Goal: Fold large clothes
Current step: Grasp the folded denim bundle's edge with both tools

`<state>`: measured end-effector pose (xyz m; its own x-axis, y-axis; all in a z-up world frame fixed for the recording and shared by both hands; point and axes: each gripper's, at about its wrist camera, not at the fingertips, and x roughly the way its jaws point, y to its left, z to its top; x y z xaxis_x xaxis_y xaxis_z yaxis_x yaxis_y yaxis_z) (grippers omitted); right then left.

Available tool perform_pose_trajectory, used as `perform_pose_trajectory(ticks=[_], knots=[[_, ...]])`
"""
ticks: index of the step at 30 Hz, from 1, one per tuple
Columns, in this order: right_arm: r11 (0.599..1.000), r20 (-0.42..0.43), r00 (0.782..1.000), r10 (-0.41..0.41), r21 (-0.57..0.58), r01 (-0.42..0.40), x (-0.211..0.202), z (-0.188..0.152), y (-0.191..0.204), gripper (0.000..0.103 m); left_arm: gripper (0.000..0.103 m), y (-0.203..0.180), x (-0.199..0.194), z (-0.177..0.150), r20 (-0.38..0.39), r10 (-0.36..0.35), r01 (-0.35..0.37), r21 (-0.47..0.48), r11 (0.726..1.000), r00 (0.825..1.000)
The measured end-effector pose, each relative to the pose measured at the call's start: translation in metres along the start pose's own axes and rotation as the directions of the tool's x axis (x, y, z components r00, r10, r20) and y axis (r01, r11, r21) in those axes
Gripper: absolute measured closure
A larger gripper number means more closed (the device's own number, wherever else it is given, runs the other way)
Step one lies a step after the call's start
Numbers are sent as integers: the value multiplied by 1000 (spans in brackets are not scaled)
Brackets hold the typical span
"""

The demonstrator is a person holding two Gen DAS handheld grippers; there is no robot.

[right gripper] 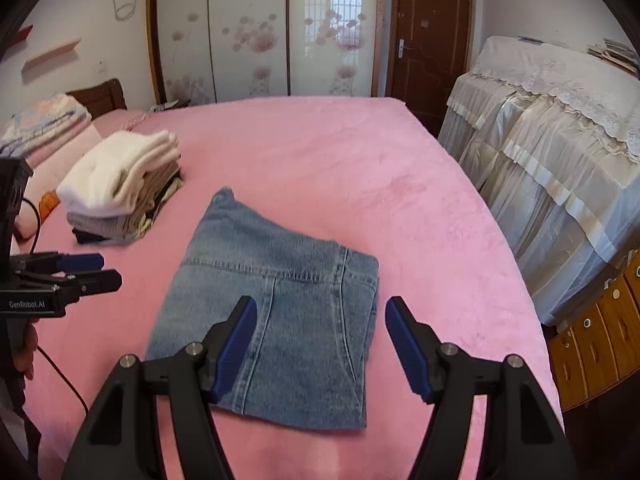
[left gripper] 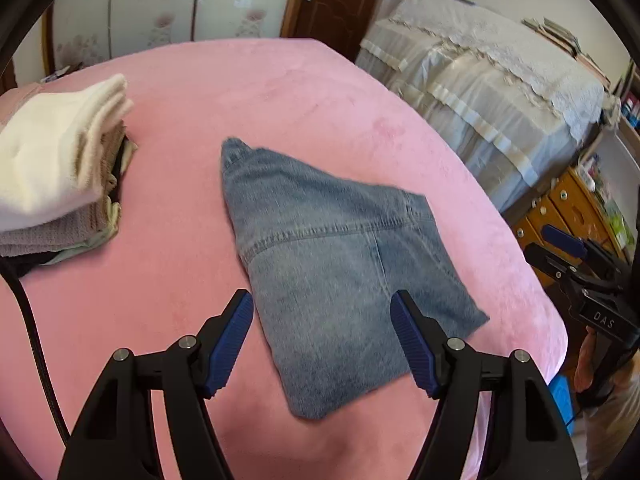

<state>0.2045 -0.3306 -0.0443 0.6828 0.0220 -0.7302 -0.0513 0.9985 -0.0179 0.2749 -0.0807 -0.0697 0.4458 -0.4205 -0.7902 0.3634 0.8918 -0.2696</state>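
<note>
At the bed's [right gripper: 360, 168] left side, near the headboard edge, we see a stack of folded clothes [right gripper: 120, 188]. Our left gripper [left gripper: 322, 344] hangs with its jaws wide and empty, and the jeans [left gripper: 332, 276] lie just ahead of and beneath it. They are already folded into a compact denim packet, its long axis running away from us toward the far-left. Our right gripper [right gripper: 320, 344] is likewise spread wide, holding nothing, directly over the packet's near edge. Both seem about equally near. The jeans sit toward the bed's near-right edge, faded blue, seams showing, one far corner tapering.
</note>
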Motion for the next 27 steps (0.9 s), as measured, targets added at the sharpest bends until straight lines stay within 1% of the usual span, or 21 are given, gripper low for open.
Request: perform_pose_trajectory(ticks=[3, 5, 8, 12, 17, 19, 21, 23, 27], knots=[[1000, -61, 998, 25, 13, -24, 15, -9, -6, 36, 33, 3, 14, -6, -62, -38, 39, 8, 999, 997], [997, -109, 992, 55, 50, -50, 30, -14, -15, 36, 33, 5, 25, -10, -100, -47, 48, 3, 999, 994], [990, -182, 979, 95, 122, -74, 60, -26, -31, 36, 33, 12, 46, -13, -145, -100, 97, -24, 995, 984], [965, -255, 951, 173, 236, -112, 102, -43, -57, 36, 33, 23, 76, -14, -185, -137, 123, -86, 989, 973], [929, -305, 915, 266, 334, -159, 146, -52, -78, 36, 33, 34, 112, -14, -223, -132, 106, -126, 986, 966], [904, -314, 892, 324, 380, -194, 164, -54, -84, 36, 32, 40, 125, -13, -227, -129, 98, -144, 985, 965], [899, -320, 887, 333, 393, -196, 176, -54, -87, 36, 30, 46, 135, -11, -230, -136, 102, -155, 983, 964], [885, -314, 875, 369, 405, -229, 186, -53, -88, 36, 26, 54, 145, -10, -232, -156, 116, -177, 977, 960], [860, -293, 855, 427, 424, -284, 201, -50, -86, 35, 20, 67, 165, -6, -242, -207, 149, -239, 960, 948]])
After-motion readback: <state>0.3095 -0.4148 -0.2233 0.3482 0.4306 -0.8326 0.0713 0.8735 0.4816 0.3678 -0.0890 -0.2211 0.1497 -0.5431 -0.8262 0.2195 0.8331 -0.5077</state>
